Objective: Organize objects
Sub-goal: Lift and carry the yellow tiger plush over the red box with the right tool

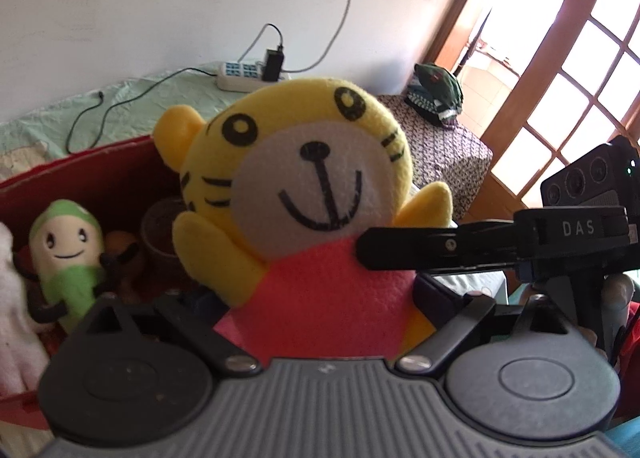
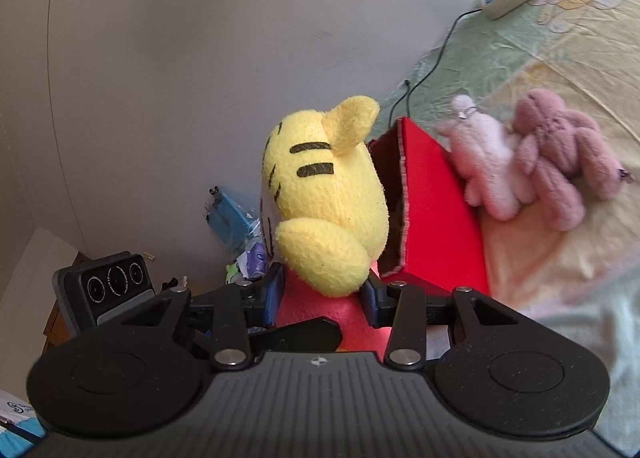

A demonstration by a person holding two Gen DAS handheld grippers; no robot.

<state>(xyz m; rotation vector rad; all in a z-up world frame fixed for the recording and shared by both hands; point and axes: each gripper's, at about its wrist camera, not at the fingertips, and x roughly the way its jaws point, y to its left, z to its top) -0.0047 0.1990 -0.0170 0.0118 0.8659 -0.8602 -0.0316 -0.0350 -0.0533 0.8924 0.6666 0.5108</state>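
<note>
Right wrist view: right gripper (image 2: 322,300) clamped on tiger plush (image 2: 324,194) at its pink body, held beside red box (image 2: 436,218) | left gripper (image 1: 320,322) around same plush, grip hidden, cannot tell | green plush (image 1: 66,250) already boxed; two pink plush toys (image 2: 532,162) left on bedsheet (image 2: 540,54) | power strip (image 1: 240,76) by wall, glazed door (image 1: 580,70) bright.

yellow black-striped tiger plush (image 1: 304,194), red box (image 2: 436,226)
</note>
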